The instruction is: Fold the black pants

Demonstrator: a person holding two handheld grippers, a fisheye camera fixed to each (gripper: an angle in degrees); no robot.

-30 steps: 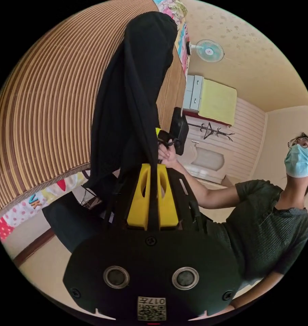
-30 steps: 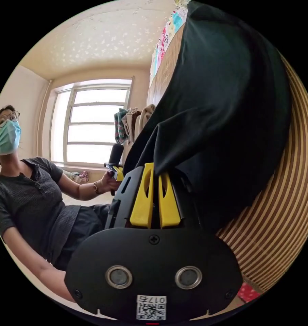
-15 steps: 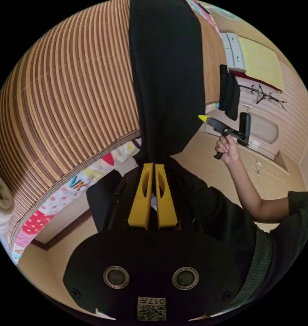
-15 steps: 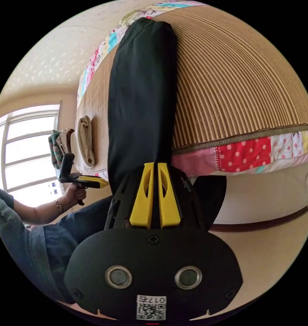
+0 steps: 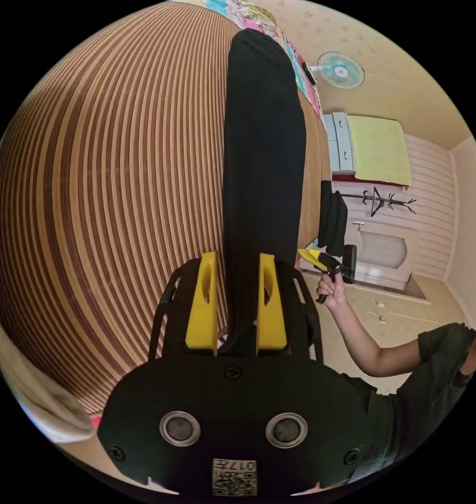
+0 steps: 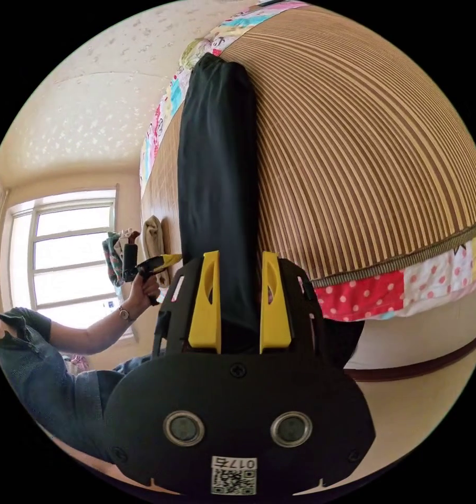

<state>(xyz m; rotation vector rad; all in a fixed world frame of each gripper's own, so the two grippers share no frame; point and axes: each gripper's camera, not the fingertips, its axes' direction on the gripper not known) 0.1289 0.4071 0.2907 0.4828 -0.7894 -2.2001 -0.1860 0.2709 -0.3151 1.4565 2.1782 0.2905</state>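
The black pants (image 5: 261,131) lie as one long narrow strip on the striped mat (image 5: 106,173), with the near end running between the jaws of my left gripper (image 5: 238,257). Those yellow jaws stand apart, open, either side of the cloth. In the right gripper view the same pants (image 6: 217,157) stretch away over the mat (image 6: 364,147), and my right gripper (image 6: 240,255) is open around their near end. A hand holds the right gripper (image 5: 322,260) beside the mat's edge. The left gripper (image 6: 162,260) shows in the person's other hand.
The mat covers a bed with a patchwork sheet (image 6: 385,294). Folded beige clothes (image 6: 153,241) lie further along the mat, near a window (image 6: 70,252). A dark garment (image 5: 332,218) hangs at the mat's edge. A fan (image 5: 340,70) and a cabinet (image 5: 353,147) stand behind.
Both grippers were shut on the pants and held them up; now both have opened. The pants have come down flat on the mat as a straight strip.
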